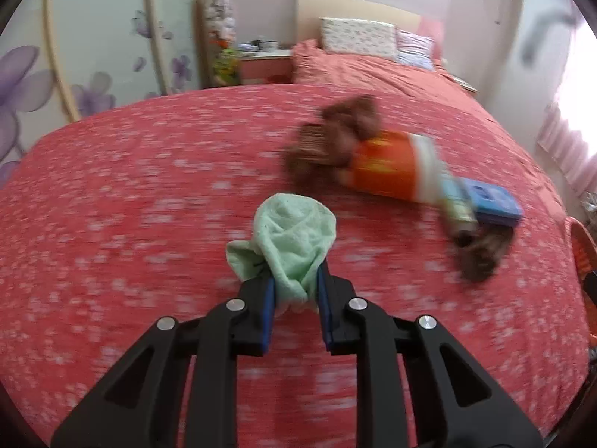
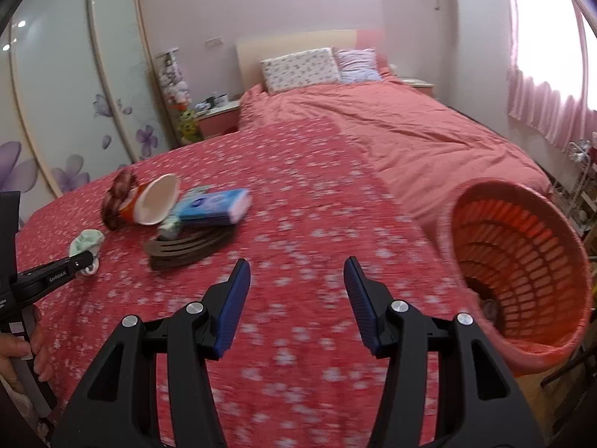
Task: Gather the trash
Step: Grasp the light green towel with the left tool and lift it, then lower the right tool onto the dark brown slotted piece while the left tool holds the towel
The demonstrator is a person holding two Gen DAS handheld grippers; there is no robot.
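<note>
Clearly, everything lies on one bed (image 2: 298, 194) under a red flecked cover, so places are given from the pile of litter near its middle. Left of that pile, the left hand-held gripper (image 1: 294, 283) has its blue pads pressed on a bunched pale green cloth (image 1: 294, 246), the jaws nearly closed, and the cloth bulges out ahead of the fingertips; in the right wrist view that same gripper reaches in from the left edge with a person's hand (image 2: 22, 343) behind it. The pile itself holds one brown fuzzy clump (image 2: 119, 194), one orange paper cup (image 2: 156, 201) lying on its side with its white mouth turned outward, one blue packet (image 2: 214, 205) touching the cup, and one dark slotted curved piece (image 2: 190, 248) partly beneath the packet. Right of the pile and nearer the camera, the right hand-held gripper (image 2: 296, 291) hangs over bare cover with its jaws about half apart and nothing between them. Further right, at the bed's edge, one orange lattice basket (image 2: 522, 261) is tipped with its opening facing the pile.
</note>
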